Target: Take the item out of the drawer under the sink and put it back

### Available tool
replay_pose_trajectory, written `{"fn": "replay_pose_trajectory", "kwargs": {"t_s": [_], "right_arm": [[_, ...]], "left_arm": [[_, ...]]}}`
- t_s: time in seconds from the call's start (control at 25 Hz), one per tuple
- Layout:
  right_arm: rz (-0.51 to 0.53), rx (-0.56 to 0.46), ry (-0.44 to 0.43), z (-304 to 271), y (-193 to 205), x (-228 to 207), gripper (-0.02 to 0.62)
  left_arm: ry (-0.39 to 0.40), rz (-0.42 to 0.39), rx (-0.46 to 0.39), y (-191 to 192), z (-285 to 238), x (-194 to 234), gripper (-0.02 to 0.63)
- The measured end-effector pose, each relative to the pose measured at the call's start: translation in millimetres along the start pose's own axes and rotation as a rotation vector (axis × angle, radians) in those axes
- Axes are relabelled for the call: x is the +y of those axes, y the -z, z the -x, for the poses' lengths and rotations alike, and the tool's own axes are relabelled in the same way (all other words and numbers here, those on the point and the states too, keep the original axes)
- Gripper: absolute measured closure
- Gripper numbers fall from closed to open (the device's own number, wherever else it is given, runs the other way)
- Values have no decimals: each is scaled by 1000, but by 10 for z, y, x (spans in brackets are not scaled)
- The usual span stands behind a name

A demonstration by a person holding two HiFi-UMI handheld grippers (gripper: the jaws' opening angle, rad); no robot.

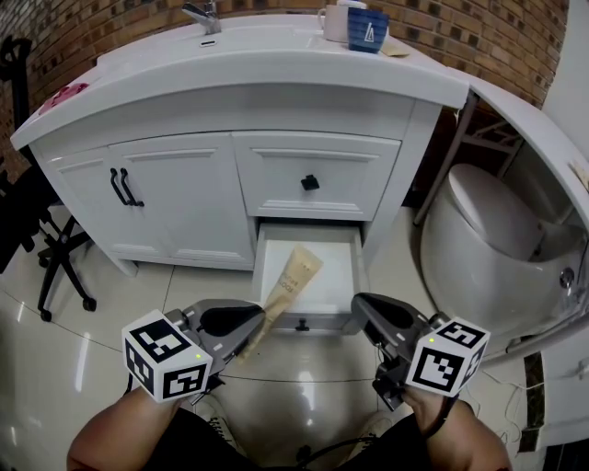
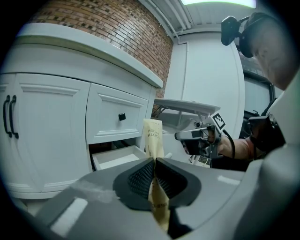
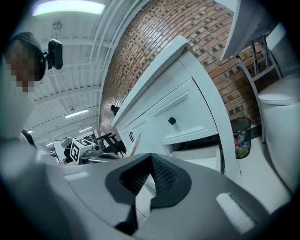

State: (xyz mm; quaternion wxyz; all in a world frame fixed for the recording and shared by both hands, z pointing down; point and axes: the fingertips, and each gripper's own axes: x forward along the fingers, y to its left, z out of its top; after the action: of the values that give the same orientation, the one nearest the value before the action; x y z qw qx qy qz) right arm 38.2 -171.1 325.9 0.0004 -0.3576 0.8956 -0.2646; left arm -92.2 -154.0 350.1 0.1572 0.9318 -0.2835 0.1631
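The bottom drawer (image 1: 345, 267) under the sink stands pulled out, its white inside bare. My left gripper (image 1: 259, 319) is shut on the lower end of a tan toothpaste tube (image 1: 293, 279), which slants up over the drawer's front. In the left gripper view the tube (image 2: 153, 135) rises upright from between the closed pads (image 2: 140, 180) of the left gripper (image 2: 154, 162). My right gripper (image 1: 361, 304) hovers beside the drawer's right front corner. Seen in its own view, the right gripper (image 3: 150, 160) has its jaws together with nothing between them.
A white vanity (image 1: 184, 110) carries a faucet (image 1: 204, 14), a white mug (image 1: 333, 23) and a blue cup (image 1: 366, 29). Its upper drawer (image 1: 310, 182) is closed. A toilet (image 1: 488, 230) stands right, an office chair (image 1: 55, 258) left, a waste bin (image 3: 240, 136) by the wall.
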Motion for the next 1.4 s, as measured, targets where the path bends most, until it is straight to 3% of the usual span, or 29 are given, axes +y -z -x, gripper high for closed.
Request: {"fn": "replay_pose_trajectory", "kwargs": {"t_s": [0.4,0.68,0.92,1.08,1.28,1.4], "right_arm": [[-11,6,16,7,42,-81,591],[-10,-19,18,26,-30,-68,591],[-2,-38,14,56,-89,-43,591],[-2,-47,5,105,-113,-14,591],[-10,-64,21,193,-170,-96,591],[-15,-74,36,264,-200,-170,591]], "left_arm": [[-51,-62,-15,-110,-16,88,582],[-120,-219,-23,-548,-143,303,583],[-151,-335,7,-833,-635,458,583],[-142,-372,64,-835,-1082,554,583],[-130,-295,198,-558,-1557,778,583],[-140,-291,296,-300,-1781,917,583]]}}
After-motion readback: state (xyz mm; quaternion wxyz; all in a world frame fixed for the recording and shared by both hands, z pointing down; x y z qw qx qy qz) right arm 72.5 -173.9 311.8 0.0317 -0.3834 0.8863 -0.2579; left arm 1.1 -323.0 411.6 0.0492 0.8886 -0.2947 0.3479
